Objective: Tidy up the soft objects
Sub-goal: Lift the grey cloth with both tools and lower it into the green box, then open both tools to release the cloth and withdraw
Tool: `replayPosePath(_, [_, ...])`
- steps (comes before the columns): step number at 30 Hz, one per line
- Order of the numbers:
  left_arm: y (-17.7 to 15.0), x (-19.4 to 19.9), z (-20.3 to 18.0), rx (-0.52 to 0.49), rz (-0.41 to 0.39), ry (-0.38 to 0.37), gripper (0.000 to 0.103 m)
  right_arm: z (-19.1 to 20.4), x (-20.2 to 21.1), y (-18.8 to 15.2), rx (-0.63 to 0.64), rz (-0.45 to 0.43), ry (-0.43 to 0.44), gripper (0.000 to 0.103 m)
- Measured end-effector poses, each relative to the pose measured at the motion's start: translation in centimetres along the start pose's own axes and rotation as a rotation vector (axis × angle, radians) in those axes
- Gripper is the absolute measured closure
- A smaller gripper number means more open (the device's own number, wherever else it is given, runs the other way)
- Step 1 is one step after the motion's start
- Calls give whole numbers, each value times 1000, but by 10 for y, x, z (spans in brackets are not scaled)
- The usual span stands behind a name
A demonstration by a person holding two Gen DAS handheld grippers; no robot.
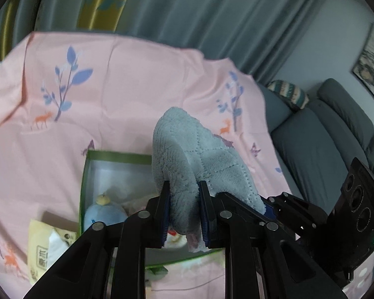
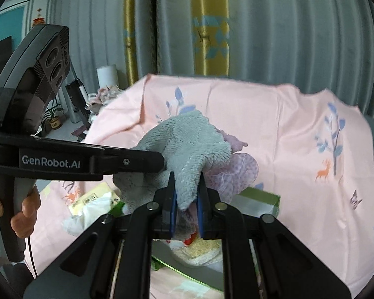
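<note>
Blue-padded fingers (image 1: 167,199) of the left gripper (image 1: 184,209) are clamped on one end of a grey fleece cloth (image 1: 199,154); the right gripper (image 2: 185,199) pinches the other end, a pink mesh piece (image 2: 236,172) bunched beside it. The cloth hangs between both tools above a green-rimmed box (image 1: 117,157) on the pink deer-print sheet (image 1: 112,87), where a blue plush toy (image 1: 104,214) already lies; a tissue pack (image 1: 45,249) sits just beside the box. Lowering both ends together, level and centred over the opening, should keep the cloth from snagging the rim.
</note>
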State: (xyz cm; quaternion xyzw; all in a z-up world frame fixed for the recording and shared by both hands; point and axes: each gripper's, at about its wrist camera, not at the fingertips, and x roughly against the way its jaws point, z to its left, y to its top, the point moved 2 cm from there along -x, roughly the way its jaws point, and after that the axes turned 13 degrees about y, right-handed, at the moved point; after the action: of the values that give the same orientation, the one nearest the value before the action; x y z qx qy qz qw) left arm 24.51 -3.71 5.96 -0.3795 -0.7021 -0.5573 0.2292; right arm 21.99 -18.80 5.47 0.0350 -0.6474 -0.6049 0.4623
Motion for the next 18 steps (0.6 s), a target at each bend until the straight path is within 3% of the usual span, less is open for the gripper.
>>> replayPosePath(7, [8, -49, 9, 52, 102, 46, 83, -44, -41, -12, -215, 86, 6, 85])
replayPosePath(8, [9, -55, 12, 65, 117, 50, 83, -51, -45, -14, -248, 98, -1, 79])
replayPosePath(13, [10, -76, 24, 122, 180, 47, 82, -70, -54, -20, -303, 125, -23, 77])
replayPosePath(14, [9, -80, 26, 129, 202, 44, 69, -73, -54, -20, -309, 128, -34, 76])
replayPosePath(15, [8, -81, 27, 133, 212, 47, 44, -75, -55, -21, -318, 131, -41, 66])
replayPosePath(17, [6, -82, 30, 135, 206, 70, 16, -76, -52, -24, -334, 124, -34, 54])
replayPosePath(18, [5, -80, 31, 137, 190, 75, 16, -77, -50, -25, -337, 121, -33, 53])
